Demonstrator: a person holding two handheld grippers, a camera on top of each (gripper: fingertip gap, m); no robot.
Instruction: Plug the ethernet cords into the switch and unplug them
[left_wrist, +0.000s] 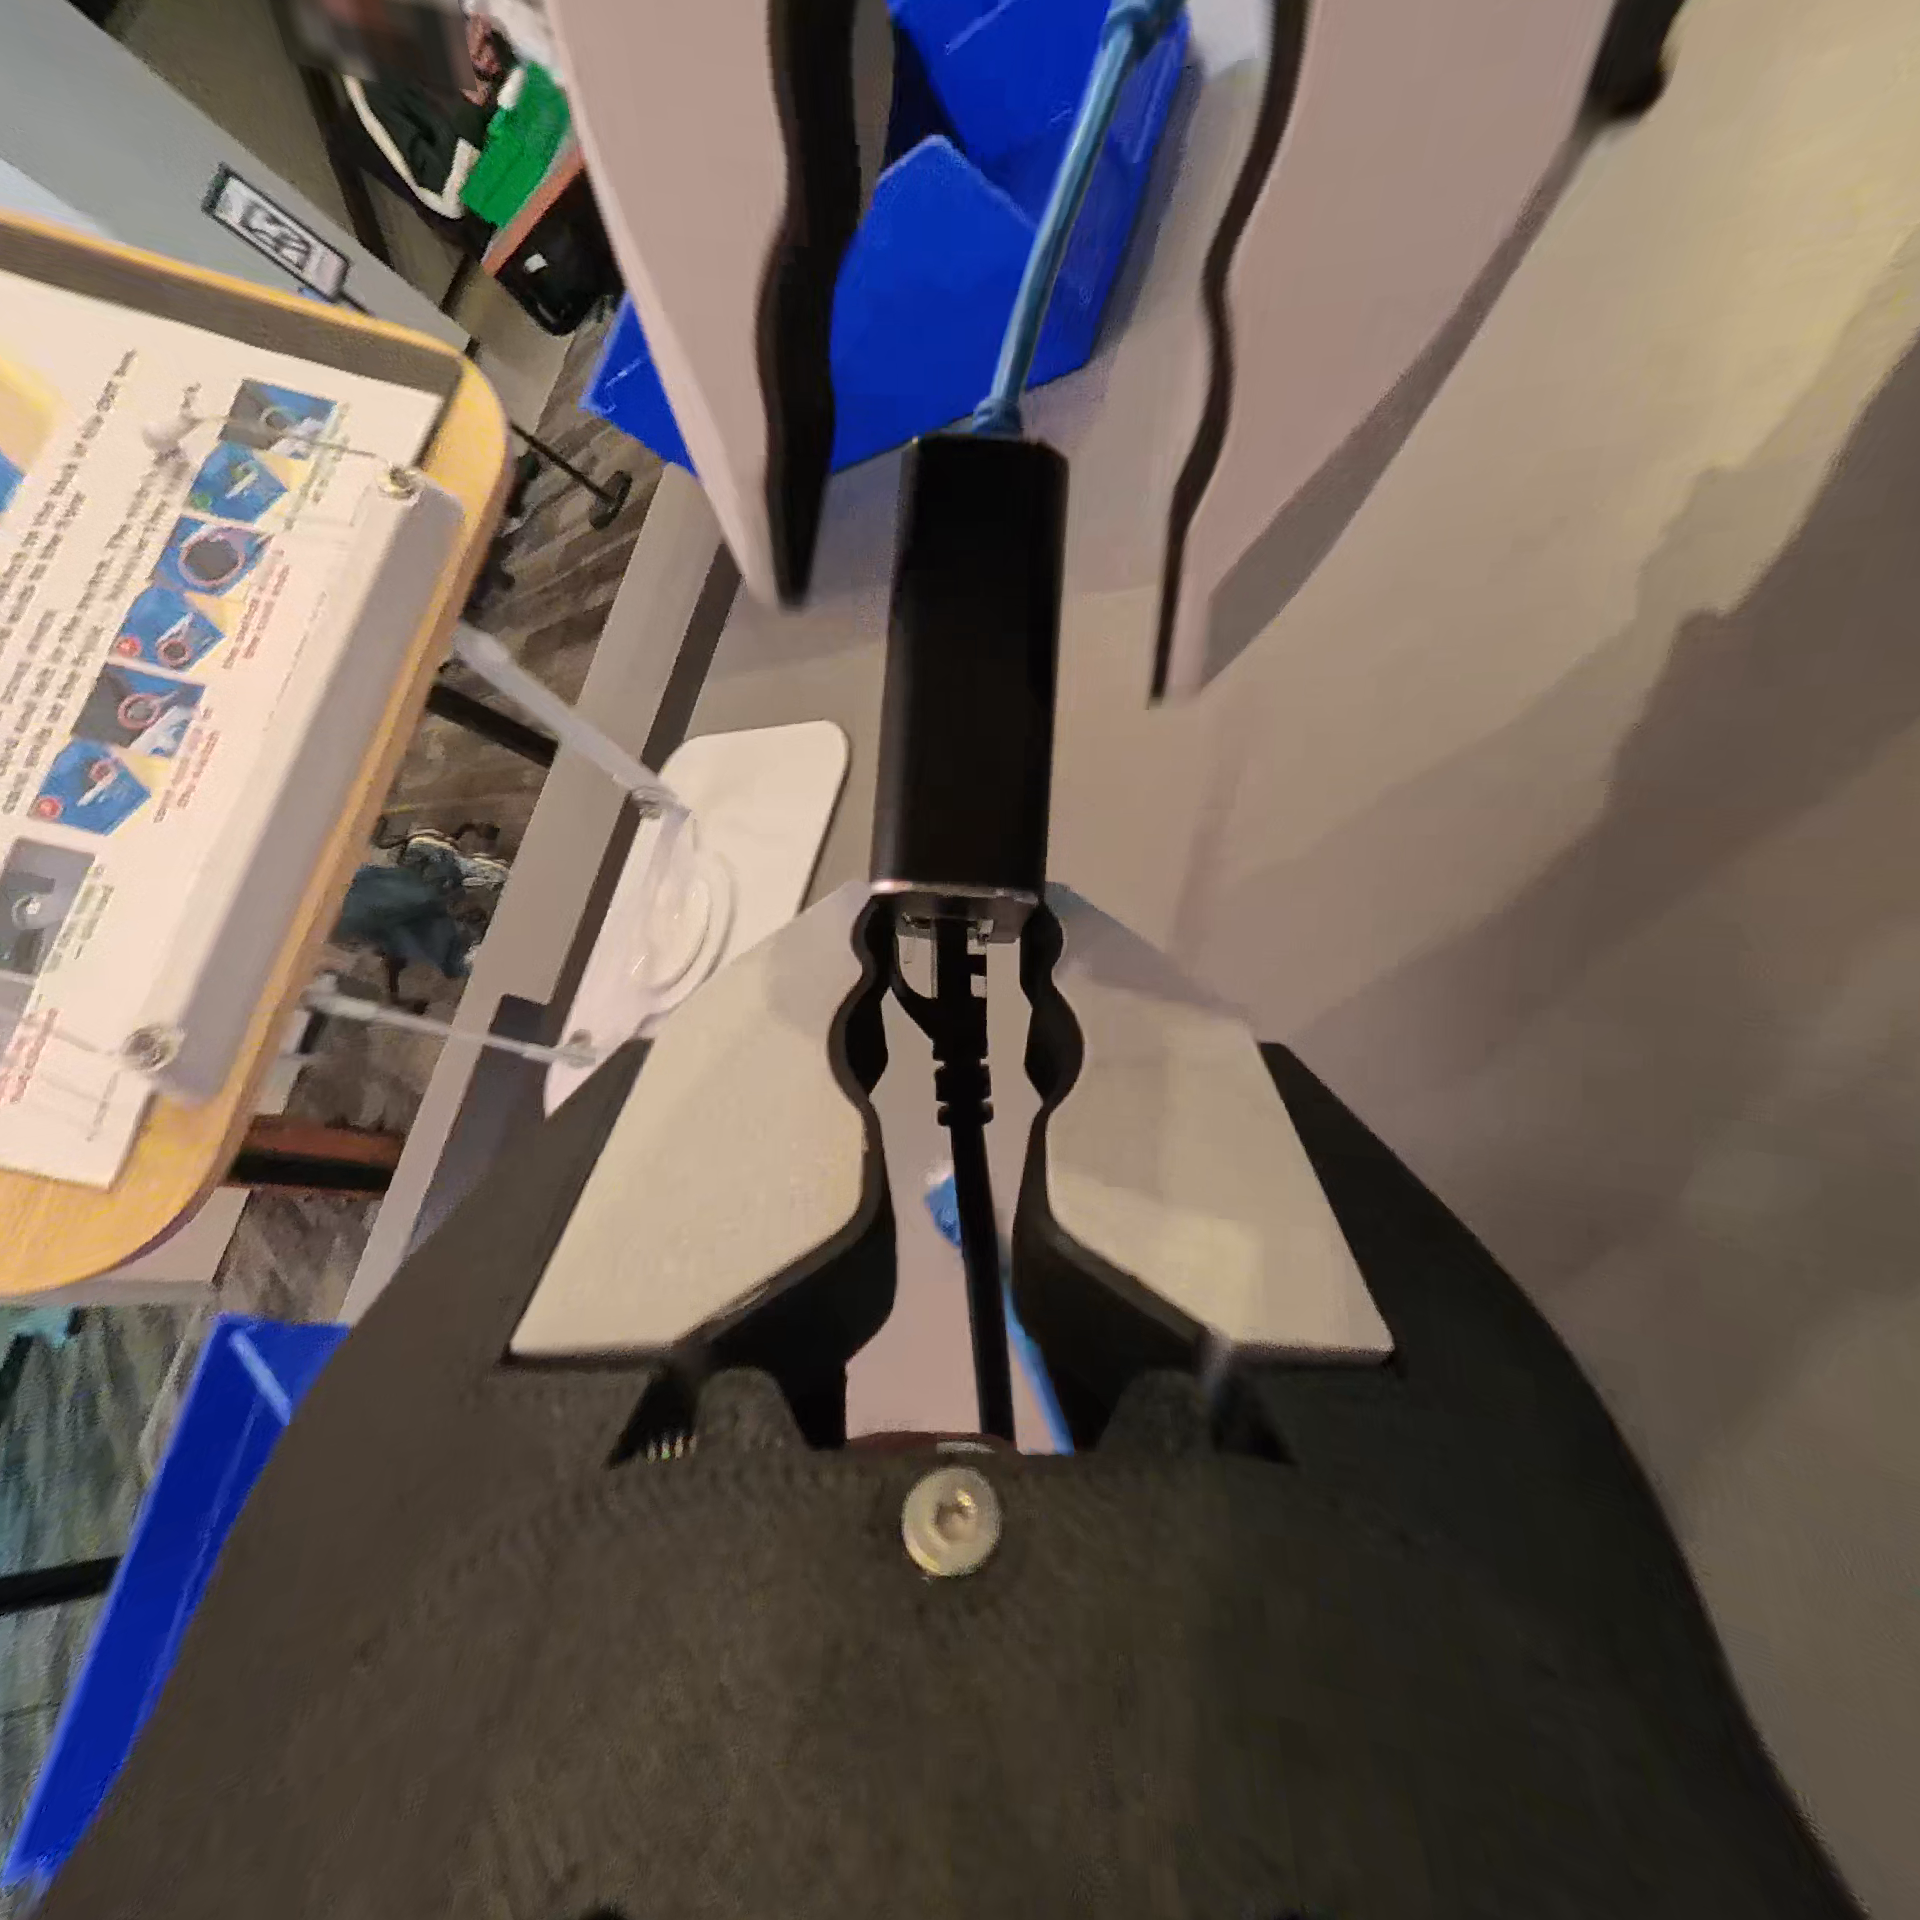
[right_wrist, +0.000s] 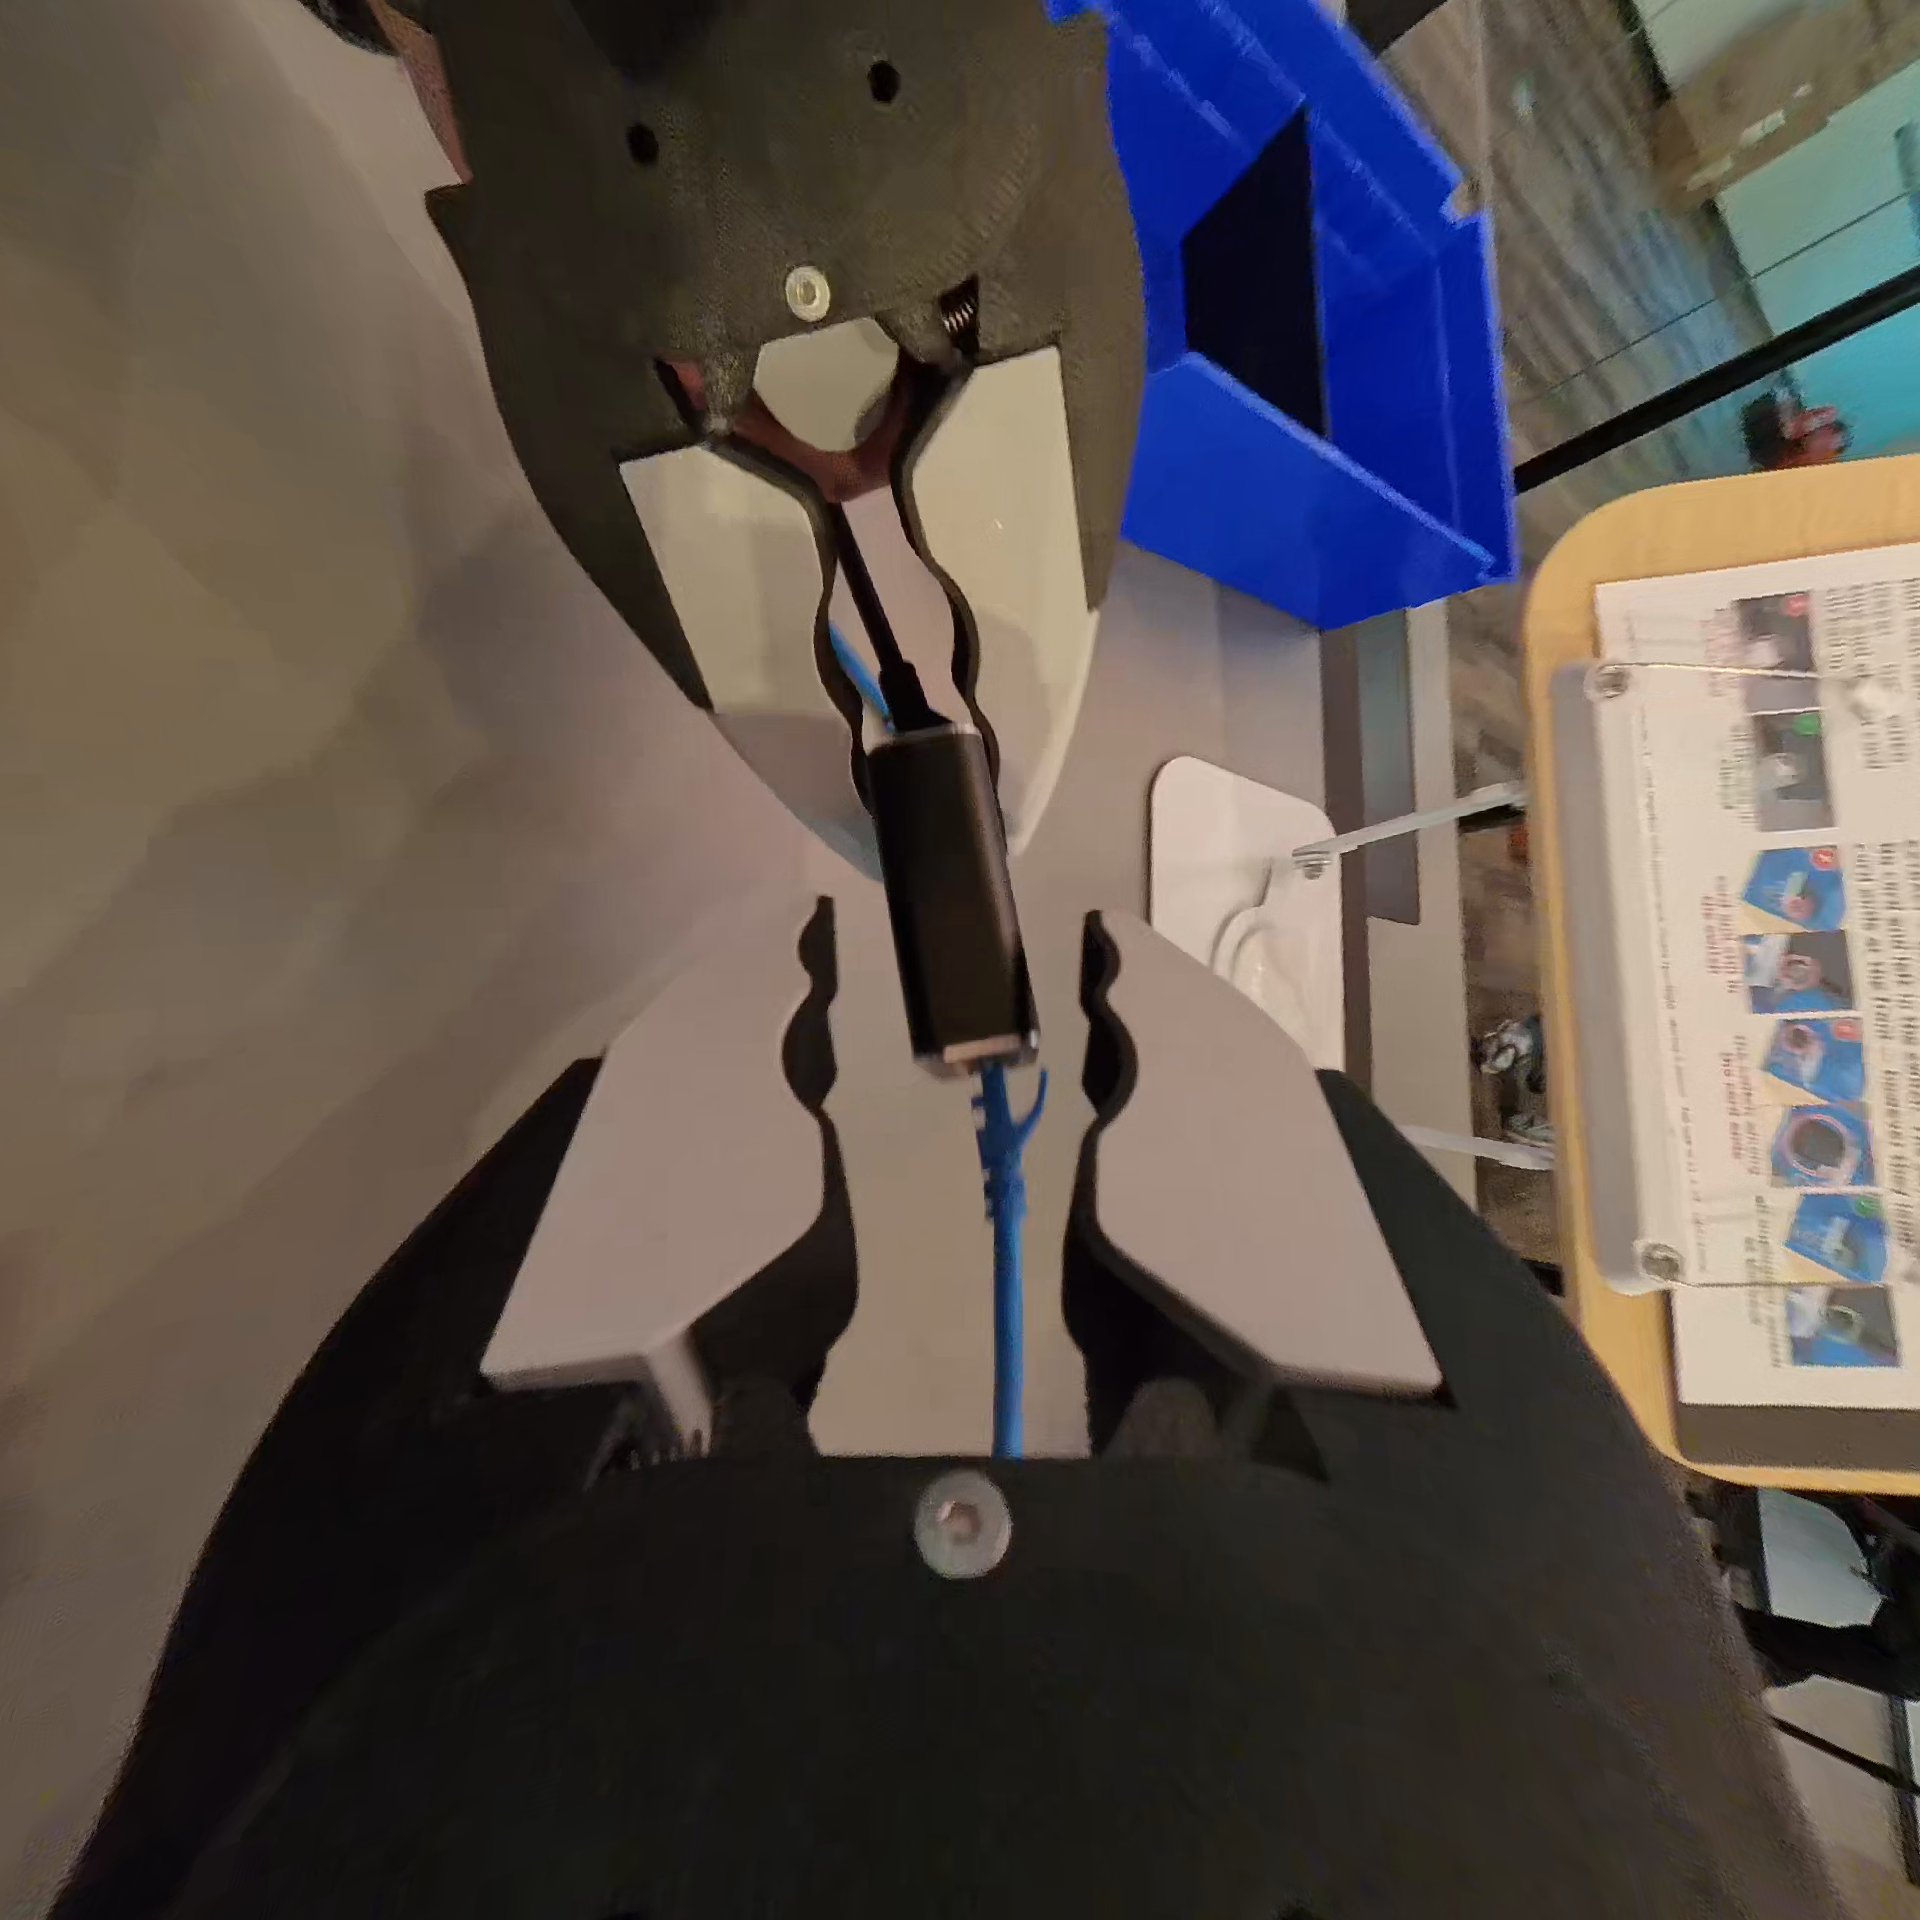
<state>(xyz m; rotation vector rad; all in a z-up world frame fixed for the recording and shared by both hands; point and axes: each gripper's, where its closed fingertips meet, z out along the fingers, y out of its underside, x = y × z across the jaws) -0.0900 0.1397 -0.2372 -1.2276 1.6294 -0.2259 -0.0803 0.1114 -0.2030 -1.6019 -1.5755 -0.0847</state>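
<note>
Two hand-held tools face each other over a pale grey tabletop (right_wrist: 260, 727), with a small black switch (left_wrist: 971, 665) suspended in the air between them. The left tool (left_wrist: 951, 940) has its jaws narrow, its fingertips (left_wrist: 1044, 935) closed on the near end of the switch, where a black cord (left_wrist: 971, 1195) is plugged in and runs back between the fingers. The right tool (right_wrist: 951, 971) stands wide: the switch (right_wrist: 956, 904) hangs between its fingertips (right_wrist: 1107, 977) with clear space on both sides, touching neither. A blue cord (right_wrist: 1006, 1247) is plugged into the end of the switch nearest the right tool and trails back between its open fingers. Beyond the tools a blue bin (right_wrist: 1351, 343) sits at the tabletop's edge. To the side, a wooden board (right_wrist: 1558, 935) carries a printed sheet with photographs (right_wrist: 1787, 935), and a clear stand on a white base (right_wrist: 1236, 883) rests near the tabletop edge.
</note>
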